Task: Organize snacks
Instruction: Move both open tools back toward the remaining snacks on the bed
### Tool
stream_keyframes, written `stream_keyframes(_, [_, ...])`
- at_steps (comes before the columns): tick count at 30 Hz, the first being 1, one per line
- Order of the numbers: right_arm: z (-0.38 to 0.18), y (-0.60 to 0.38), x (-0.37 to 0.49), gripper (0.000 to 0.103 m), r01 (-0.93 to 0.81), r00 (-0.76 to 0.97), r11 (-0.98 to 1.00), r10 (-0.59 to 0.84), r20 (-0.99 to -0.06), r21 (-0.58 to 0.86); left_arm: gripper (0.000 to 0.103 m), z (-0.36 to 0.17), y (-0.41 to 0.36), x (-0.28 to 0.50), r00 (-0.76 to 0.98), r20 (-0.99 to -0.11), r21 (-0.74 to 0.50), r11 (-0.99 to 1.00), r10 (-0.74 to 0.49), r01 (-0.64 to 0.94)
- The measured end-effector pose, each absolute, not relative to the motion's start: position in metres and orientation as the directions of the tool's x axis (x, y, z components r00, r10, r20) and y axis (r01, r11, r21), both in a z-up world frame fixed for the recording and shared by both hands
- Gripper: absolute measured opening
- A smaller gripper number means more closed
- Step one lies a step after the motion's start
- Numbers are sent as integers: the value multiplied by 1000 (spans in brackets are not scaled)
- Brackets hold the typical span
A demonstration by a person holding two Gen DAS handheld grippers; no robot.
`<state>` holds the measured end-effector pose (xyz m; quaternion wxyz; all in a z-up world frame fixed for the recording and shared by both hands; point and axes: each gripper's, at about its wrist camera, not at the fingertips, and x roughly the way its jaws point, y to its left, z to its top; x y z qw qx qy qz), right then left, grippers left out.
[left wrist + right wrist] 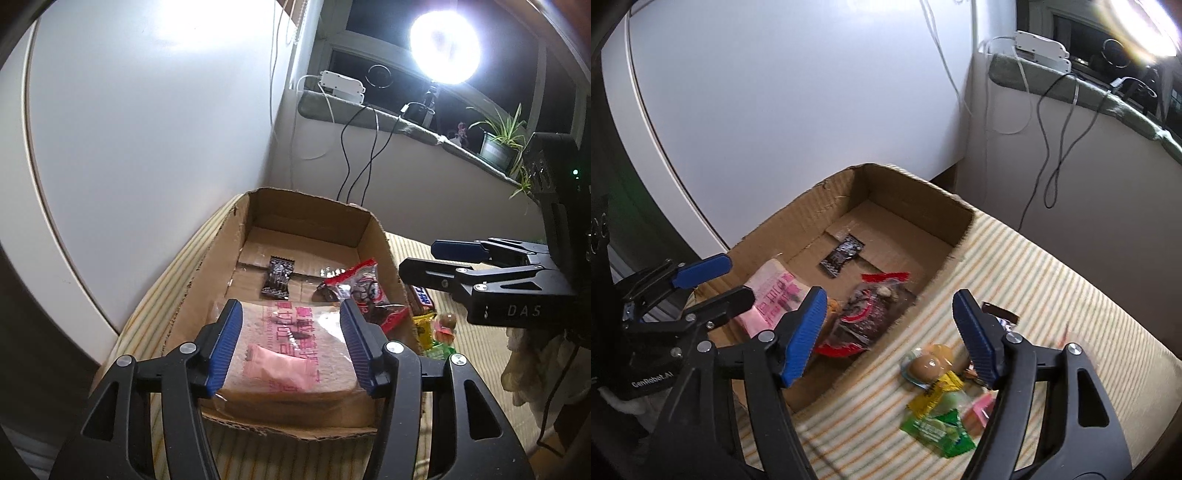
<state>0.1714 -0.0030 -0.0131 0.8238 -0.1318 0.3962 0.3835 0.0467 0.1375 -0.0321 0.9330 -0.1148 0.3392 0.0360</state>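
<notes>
An open cardboard box (310, 197) (916, 184) lies on a striped cloth. Inside it are a bread packet (295, 343) (772, 291) with a small pink sachet (280, 369) on top, a black sachet (279, 282) (844, 253) and a red-and-black packet (365, 291) (864, 314). My left gripper (291, 332) (738, 278) stands open over the bread, its pads clear of the pink sachet. Above the box's right wall my right gripper (888, 297) (419, 257) is open and empty. Beside the box lie jelly cups (925, 365), a green packet (938, 430), a yellow packet (938, 391) and a chocolate bar (421, 295).
A white curved panel (147, 129) rises left of the box. Behind are a window sill with a power strip (341, 86), hanging cables (354, 158), a bright lamp (445, 46) and a potted plant (498, 144). The striped cloth (1052, 280) runs on to the right.
</notes>
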Motion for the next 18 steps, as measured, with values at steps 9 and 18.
stream_keyframes(9, [-3,-52,181,73,-666,486,742,509,-710,76,54,-27,107,44,773,-631,-186,980,-61,-75])
stream_keyframes(18, [-9,-98,186,73,-637,507,770,441,-741,23,54,-28,68,44,761,-635,-193,981,-134,11])
